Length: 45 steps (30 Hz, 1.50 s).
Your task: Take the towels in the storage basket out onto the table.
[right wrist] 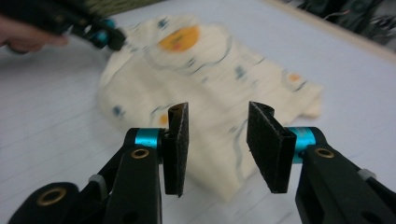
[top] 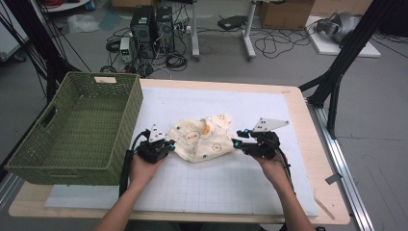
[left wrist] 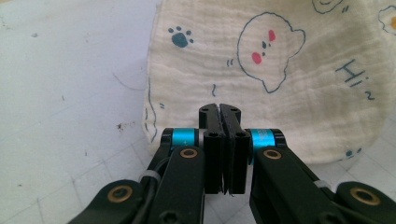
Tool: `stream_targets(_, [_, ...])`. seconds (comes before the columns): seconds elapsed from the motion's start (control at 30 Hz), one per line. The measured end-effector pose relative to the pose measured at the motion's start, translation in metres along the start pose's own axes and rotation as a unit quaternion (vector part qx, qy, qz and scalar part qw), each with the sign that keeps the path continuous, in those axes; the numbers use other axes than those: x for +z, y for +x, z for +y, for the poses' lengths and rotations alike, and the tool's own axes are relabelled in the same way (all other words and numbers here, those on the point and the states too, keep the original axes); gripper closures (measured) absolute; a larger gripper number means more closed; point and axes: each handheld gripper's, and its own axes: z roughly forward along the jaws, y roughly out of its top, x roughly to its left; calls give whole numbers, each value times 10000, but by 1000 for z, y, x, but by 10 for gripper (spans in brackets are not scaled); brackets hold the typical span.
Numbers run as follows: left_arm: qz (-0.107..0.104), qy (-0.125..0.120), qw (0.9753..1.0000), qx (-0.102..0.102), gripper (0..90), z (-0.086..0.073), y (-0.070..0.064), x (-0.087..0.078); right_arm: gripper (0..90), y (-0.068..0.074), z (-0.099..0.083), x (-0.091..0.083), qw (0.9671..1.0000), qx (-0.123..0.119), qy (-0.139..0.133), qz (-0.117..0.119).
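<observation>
One cream cloth (top: 202, 137) with printed cartoon figures lies crumpled near the middle of the bench (top: 298, 115), on its white gridded mat (top: 216, 183). Two tongs flank it. The left tongs (top: 169, 144) sit at the cloth's left edge, clenched with both jaws pressed together and nothing visibly caught between them. The right tongs (top: 235, 141) sit at its right edge, released, their two jaws spread apart over the fabric. One green woven basket (top: 72, 125) stands at the bench's left end.
</observation>
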Motion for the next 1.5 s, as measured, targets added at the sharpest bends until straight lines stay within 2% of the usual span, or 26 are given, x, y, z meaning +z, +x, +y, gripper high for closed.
stream_targets(0.13, [6,61,10000,8,877,-1,1,2,587,10,-19,12,9995,-69,261,145])
stream_targets(0.23, [-17,128,9999,3,877,-2,1,6,583,9,-25,27,9988,-42,453,168])
stream_targets(0.3, [-29,153,9999,1,877,-3,1,8,594,8,-26,36,9984,-113,551,28])
stream_targets(0.4, [-65,206,9998,16,877,-4,0,11,663,3,-29,46,9981,-17,616,-48])
stream_targets(0.5, [-110,264,9996,52,877,-5,-1,14,751,0,-33,53,9976,74,690,5])
stream_targets(0.6, [-155,224,9996,63,878,-4,-2,13,857,-2,-33,53,9979,84,630,91])
stream_targets(0.77, [-201,-61,9997,139,879,2,-7,-5,866,-1,-27,37,9987,66,464,205])
stream_targets(1.03, [-375,-480,9981,107,879,8,-17,-38,864,11,-9,-11,9989,-72,159,426])
stream_targets(1.27, [-556,-525,9967,277,878,-3,-39,-58,863,33,-12,-42,9981,-208,29,572])
stream_targets(1.4, [-703,-471,9960,270,878,-15,-49,-62,859,42,-22,-47,9975,-143,94,688])
stream_targets(1.5, [-813,-436,9950,377,870,-22,-54,-64,841,47,-32,-48,9971,-139,189,724])
